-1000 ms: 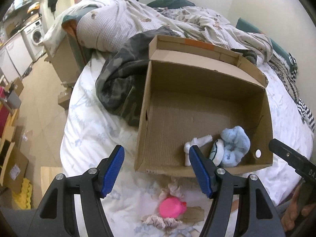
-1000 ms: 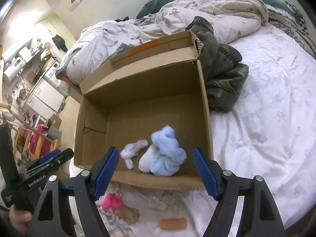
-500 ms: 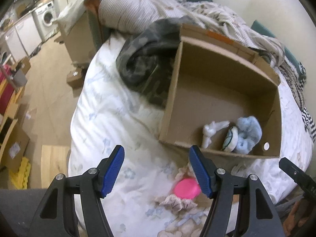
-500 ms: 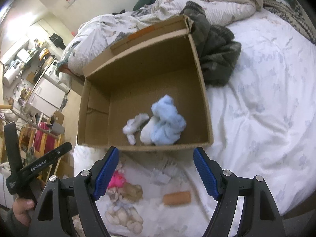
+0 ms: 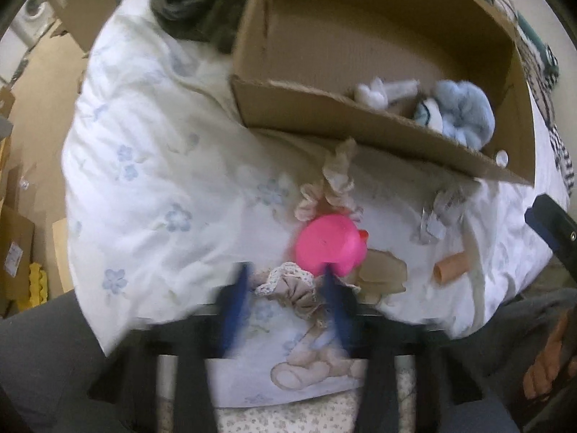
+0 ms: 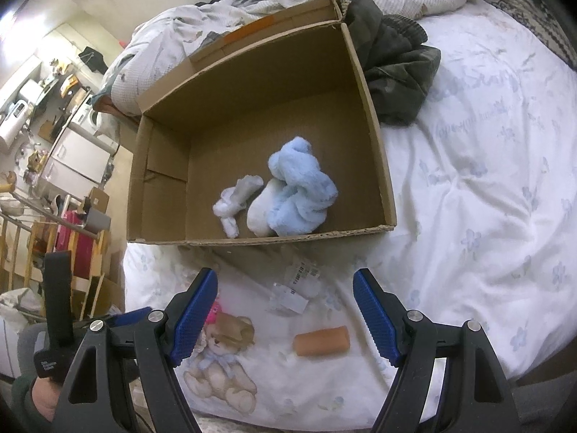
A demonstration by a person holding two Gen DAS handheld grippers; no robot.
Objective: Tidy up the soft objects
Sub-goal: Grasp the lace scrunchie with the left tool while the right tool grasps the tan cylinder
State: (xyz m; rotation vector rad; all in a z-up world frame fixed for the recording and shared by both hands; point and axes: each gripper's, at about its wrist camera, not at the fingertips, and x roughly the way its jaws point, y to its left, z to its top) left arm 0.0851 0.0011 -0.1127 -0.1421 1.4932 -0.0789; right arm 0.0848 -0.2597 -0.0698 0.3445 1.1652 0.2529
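A cardboard box point(image 6: 378, 151) lies on the bed and holds a light-blue plush toy point(image 6: 299, 195) and a white sock point(image 6: 234, 205); it also shows in the left wrist view point(image 5: 324, 119). A pink soft toy point(image 5: 330, 243) with beige ruffled fabric point(image 5: 295, 288) lies in front of the box. My left gripper point(image 5: 286, 306) is open and blurred, its fingers straddling the ruffled fabric just below the pink toy. My right gripper point(image 6: 285, 314) is open and empty above the sheet, near an orange roll point(image 6: 321, 341).
A dark green garment point(image 6: 393, 61) lies behind the box beside rumpled bedding. Crumpled paper labels point(image 6: 292, 288) lie on the white floral sheet point(image 6: 487, 180). The bed edge and cluttered floor with boxes point(image 5: 18, 249) are at the left.
My left gripper has dropped low toward the pink toy and ruffled fabric. My right gripper has pulled back from the box, so more of the sheet shows.
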